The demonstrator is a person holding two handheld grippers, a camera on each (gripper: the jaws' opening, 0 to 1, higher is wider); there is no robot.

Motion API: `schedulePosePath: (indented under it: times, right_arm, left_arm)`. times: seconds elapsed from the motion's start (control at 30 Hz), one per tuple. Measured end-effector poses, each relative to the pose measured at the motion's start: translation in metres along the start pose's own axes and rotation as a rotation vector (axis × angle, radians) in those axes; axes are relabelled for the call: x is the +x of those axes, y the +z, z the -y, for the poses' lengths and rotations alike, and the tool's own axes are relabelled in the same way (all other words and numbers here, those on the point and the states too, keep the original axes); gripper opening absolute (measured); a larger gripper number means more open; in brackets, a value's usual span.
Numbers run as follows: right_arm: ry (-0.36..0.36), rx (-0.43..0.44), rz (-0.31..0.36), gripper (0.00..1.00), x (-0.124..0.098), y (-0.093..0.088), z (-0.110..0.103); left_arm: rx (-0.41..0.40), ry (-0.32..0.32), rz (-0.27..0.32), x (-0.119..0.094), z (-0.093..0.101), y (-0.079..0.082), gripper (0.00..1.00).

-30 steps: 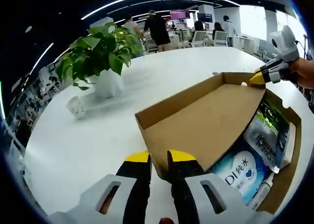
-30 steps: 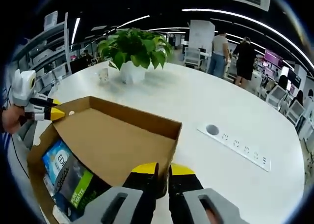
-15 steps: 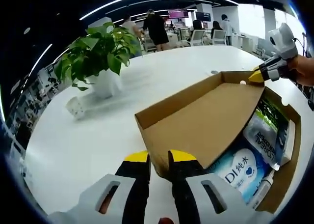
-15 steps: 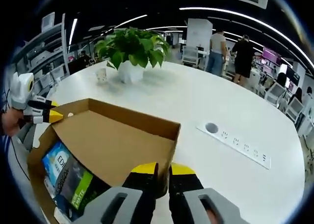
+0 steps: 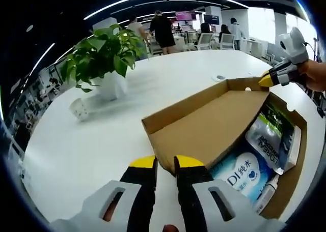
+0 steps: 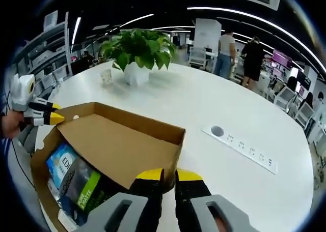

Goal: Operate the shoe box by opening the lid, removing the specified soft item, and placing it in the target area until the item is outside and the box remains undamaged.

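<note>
Both claws — left claw (image 5: 165, 163) and right claw (image 6: 163, 175) — stay clenched on opposite corners of the lid (image 5: 204, 125), tipped further back than a second ago, baring more of the soft packs (image 5: 243, 173) in the shoe box (image 5: 299, 155) just beyond them.

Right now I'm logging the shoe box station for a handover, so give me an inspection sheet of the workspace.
Surface: white table, bare around the box.
Job's things: box with lid lifted partway; soft packs inside.
Clutter: potted plant, small white cup.
Grippers: left tool and right tool, each shut on a lid corner.
Cables: outlet strip set in the table; no loose cables seen.
Surroundings: open office, people standing, chairs.
</note>
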State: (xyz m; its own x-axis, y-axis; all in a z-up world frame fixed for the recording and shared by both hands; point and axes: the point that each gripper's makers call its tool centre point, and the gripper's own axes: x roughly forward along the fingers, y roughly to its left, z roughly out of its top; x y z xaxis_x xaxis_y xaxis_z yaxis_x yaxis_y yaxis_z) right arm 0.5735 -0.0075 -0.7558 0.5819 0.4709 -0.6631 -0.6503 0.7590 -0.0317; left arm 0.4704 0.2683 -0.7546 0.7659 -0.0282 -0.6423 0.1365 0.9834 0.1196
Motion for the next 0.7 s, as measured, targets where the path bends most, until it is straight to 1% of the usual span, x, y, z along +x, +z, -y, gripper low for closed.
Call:
schedulePosePath:
  times: [0.1,0.23,0.33,0.47,0.5,0.6,0.7]
  right_arm:
    - [-0.003,0.01,0.014,0.05,-0.008,0.001,0.002]
    - [-0.001,0.009,0.027,0.09,-0.017,0.001,0.004]
    - [-0.004,0.02,0.038,0.1,-0.027,-0.003,0.005]
    - [-0.004,0.044,0.055,0.12,-0.041,-0.01,0.004]
    - [-0.004,0.051,0.06,0.12,-0.044,-0.011,0.004]
    - [0.0,0.08,0.076,0.14,-0.054,-0.017,0.002]
    - [0.002,0.093,0.096,0.15,-0.066,-0.022,0.0]
  left_arm:
    - [-0.013,0.007,0.008,-0.006,-0.003,0.0,0.15]
    - [-0.033,0.013,0.019,-0.013,-0.007,-0.001,0.16]
    - [-0.036,0.019,0.029,-0.019,-0.009,-0.001,0.16]
    - [-0.067,0.025,0.049,-0.034,-0.009,0.001,0.16]
    - [-0.082,0.023,0.059,-0.042,-0.007,0.001,0.16]
    - [-0.094,0.022,0.076,-0.054,-0.002,0.001,0.17]
    - [-0.11,-0.003,0.09,-0.062,0.008,0.002,0.2]
